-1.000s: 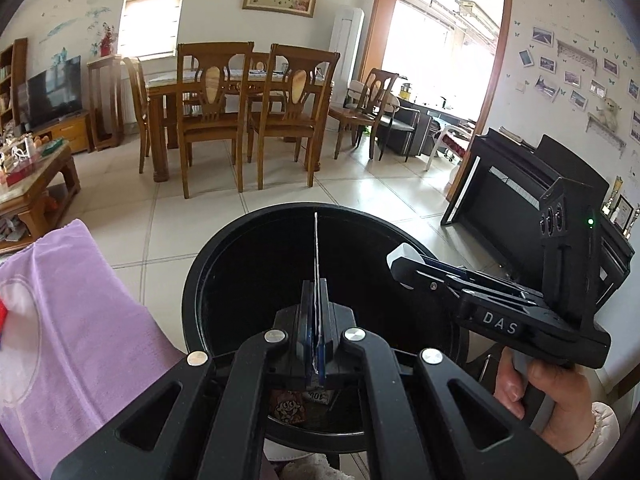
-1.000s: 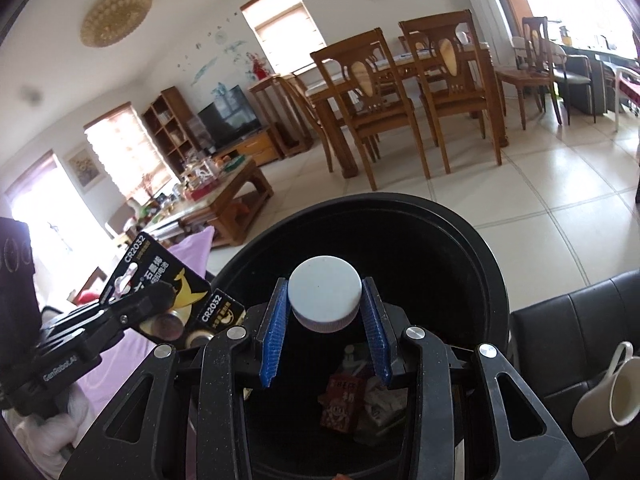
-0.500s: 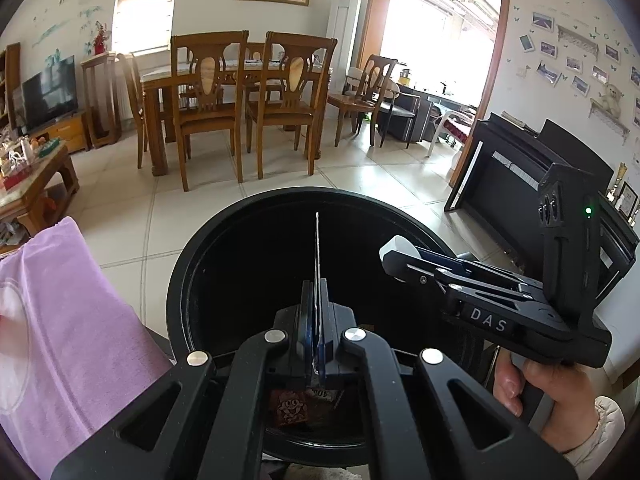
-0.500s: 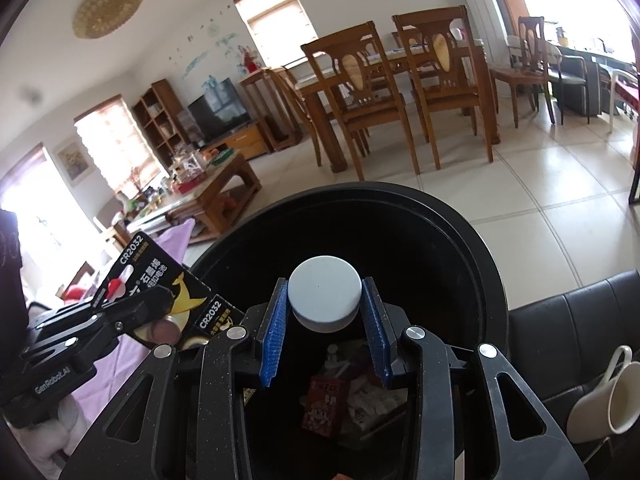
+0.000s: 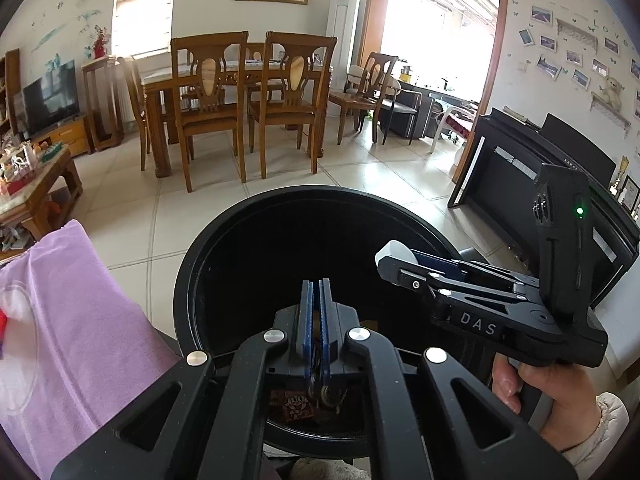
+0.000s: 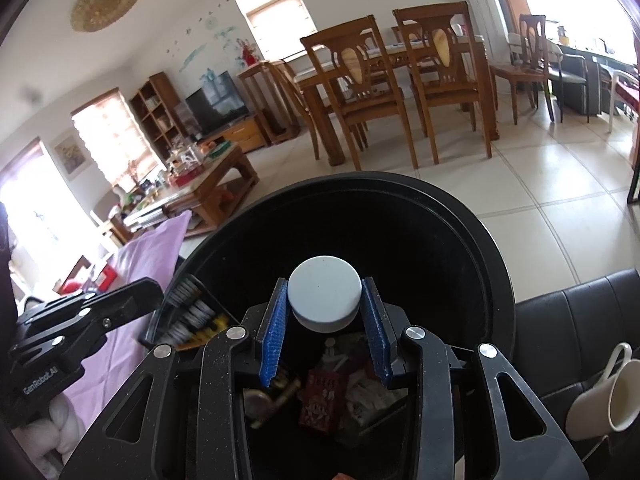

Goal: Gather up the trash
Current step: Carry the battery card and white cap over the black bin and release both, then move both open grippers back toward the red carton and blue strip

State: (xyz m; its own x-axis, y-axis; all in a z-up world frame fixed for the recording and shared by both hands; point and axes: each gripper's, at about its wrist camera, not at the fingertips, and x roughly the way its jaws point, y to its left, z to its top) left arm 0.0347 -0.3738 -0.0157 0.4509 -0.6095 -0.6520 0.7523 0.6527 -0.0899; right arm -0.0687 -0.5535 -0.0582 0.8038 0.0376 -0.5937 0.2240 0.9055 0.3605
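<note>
A black round trash bin stands below both grippers and also shows in the right wrist view. My left gripper hangs over its mouth, its jaws slightly parted with nothing between them. A black battery card is dropping edge-on inside the bin's left rim, just off the left gripper. My right gripper is shut on a white round cap above the bin; it also shows in the left wrist view. A red wrapper and other scraps lie at the bin's bottom.
A purple cloth covers the surface to the left. A white mug sits on a black seat to the right. A black piano stands right, a dining table with chairs behind, a coffee table far left.
My left gripper has let go of the battery card, which now falls into the bin. The right gripper still holds the white cap over the bin.
</note>
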